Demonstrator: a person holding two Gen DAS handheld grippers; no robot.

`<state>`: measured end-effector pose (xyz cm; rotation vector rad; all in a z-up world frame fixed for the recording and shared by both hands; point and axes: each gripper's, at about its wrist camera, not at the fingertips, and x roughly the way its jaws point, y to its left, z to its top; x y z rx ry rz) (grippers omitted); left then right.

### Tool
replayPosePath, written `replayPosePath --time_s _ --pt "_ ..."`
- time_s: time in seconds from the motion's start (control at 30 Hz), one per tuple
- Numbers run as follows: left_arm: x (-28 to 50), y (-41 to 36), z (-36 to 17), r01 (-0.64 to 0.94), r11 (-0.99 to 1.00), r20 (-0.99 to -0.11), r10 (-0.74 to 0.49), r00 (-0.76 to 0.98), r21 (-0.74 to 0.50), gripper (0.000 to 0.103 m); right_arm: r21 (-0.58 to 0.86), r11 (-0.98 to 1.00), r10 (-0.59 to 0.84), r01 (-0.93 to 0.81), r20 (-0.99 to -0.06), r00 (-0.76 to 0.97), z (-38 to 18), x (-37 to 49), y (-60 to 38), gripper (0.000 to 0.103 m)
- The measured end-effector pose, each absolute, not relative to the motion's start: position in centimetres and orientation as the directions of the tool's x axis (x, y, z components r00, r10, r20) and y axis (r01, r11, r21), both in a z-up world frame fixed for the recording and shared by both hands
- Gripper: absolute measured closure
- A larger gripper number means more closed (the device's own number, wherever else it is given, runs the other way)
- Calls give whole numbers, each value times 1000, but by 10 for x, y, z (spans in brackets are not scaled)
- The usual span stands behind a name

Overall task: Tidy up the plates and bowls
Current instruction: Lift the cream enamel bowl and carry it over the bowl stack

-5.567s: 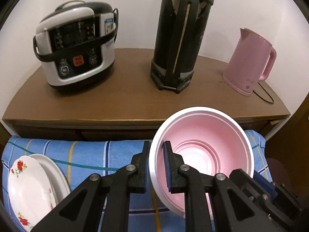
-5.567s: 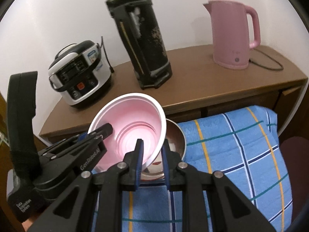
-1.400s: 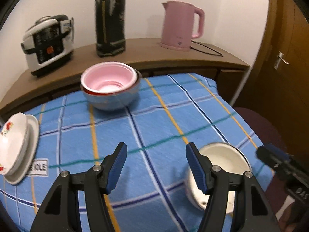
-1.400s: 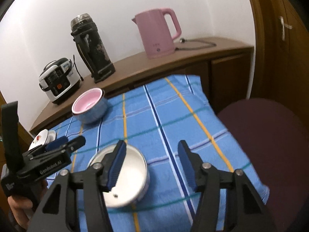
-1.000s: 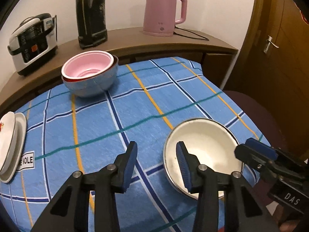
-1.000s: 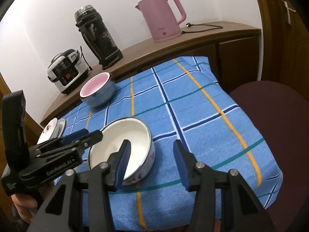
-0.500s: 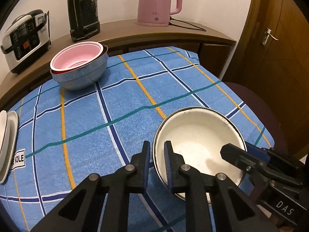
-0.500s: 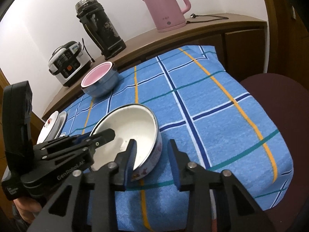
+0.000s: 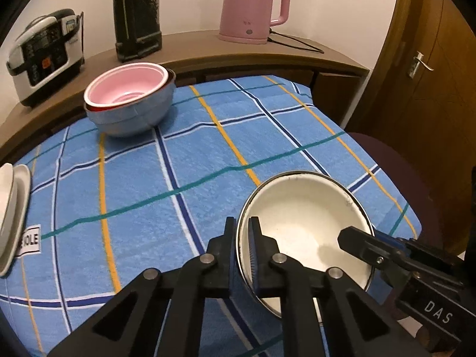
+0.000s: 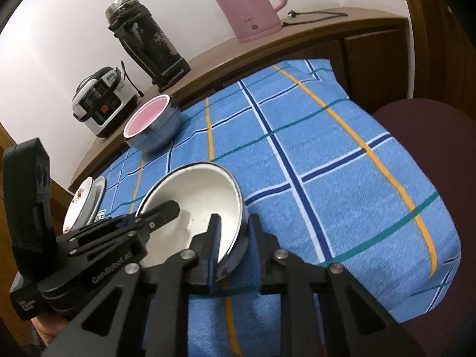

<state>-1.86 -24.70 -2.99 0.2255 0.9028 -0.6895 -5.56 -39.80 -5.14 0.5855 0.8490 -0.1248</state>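
A white enamel bowl point(image 9: 306, 223) with a dark rim sits near the front right of the blue checked tablecloth point(image 9: 178, 154); it also shows in the right wrist view point(image 10: 196, 205). My left gripper point(image 9: 242, 229) is shut on its left rim. My right gripper point(image 10: 233, 232) has its jaws around the bowl's right rim, closed on the wall. A pink bowl point(image 9: 126, 86) is nested in a grey-blue bowl point(image 9: 134, 117) at the back left. White floral plates point(image 10: 84, 200) are stacked at the left edge.
On the wooden counter point(image 9: 190, 50) behind stand a rice cooker point(image 9: 44, 56), a black thermos point(image 9: 136, 15) and a pink kettle point(image 9: 250, 6) with its cord. A dark red chair point(image 10: 431, 160) stands at the table's right side. A wooden door point(image 9: 431, 68) is at right.
Both grippers, open above the table 1.4 s ago, came down onto the white bowl. The left closed on its left rim and the right narrowed onto its right rim.
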Motion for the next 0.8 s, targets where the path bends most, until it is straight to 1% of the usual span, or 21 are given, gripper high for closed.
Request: replayPosePath --time_s 0.4,0.8 --pt "-6 -229 -16 601 794 -775 -433 460 -86 94 430 855 137 291 -728 672 -37 -42 -381 86" --pt "7 -211 -10 568 816 -767 -430 476 -106 94 420 871 146 257 -719 679 -24 -26 -367 86"
